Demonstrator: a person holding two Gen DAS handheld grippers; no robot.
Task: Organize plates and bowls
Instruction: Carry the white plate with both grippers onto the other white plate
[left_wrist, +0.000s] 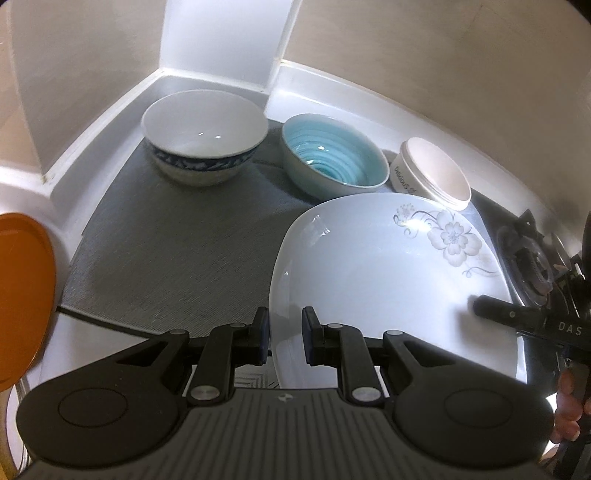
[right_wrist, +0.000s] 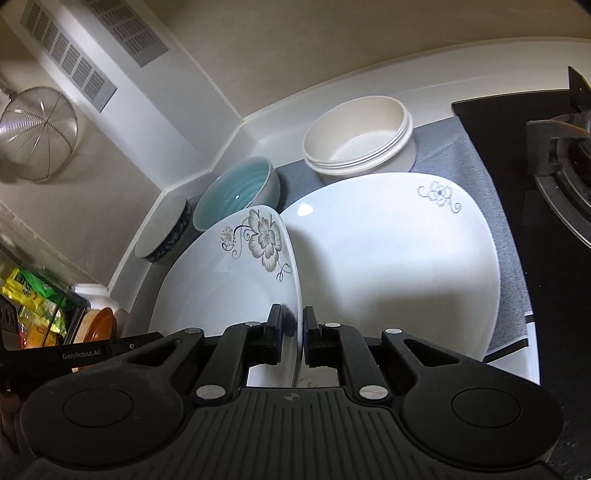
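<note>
The left gripper (left_wrist: 285, 334) points steeply down toward the counter, its 2 jaws drawn close on the near left rim of a white square plate with a grey flower print (left_wrist: 391, 273); the rim runs between the pads, which look to be pinching it. The right gripper (right_wrist: 293, 334) also slopes downward, less steeply, and its jaws are clamped narrowly on the opposite edge of that same flowered plate (right_wrist: 229, 280), which in the right wrist view stands tilted on edge, its flower corner up and away from the camera. In the left wrist view the right gripper's black finger (left_wrist: 495, 314) reaches in from the right margin onto the plate's far edge, with part of a hand (left_wrist: 569, 413) showing behind it. So the plate is held between the 2 grippers, above a grey woven mat (left_wrist: 177, 251) on the white countertop. Just beside and partly under the lifted plate lies a second white square plate (right_wrist: 399, 266) flat on the mat, with a small flower in its far corner. Behind the plates stand 3 bowls in a row along the back wall: a white bowl with a dark blue patterned band (left_wrist: 205, 136), a bowl with a ribbed turquoise interior (left_wrist: 334, 157), and a cream plastic bowl with a ridged rim (left_wrist: 432, 173). A gas burner (left_wrist: 528, 266) sits at the right of the mat, an orange lid (left_wrist: 22, 295) at the left edge, and a wire mesh strainer (right_wrist: 37, 133) hangs on the wall.
</note>
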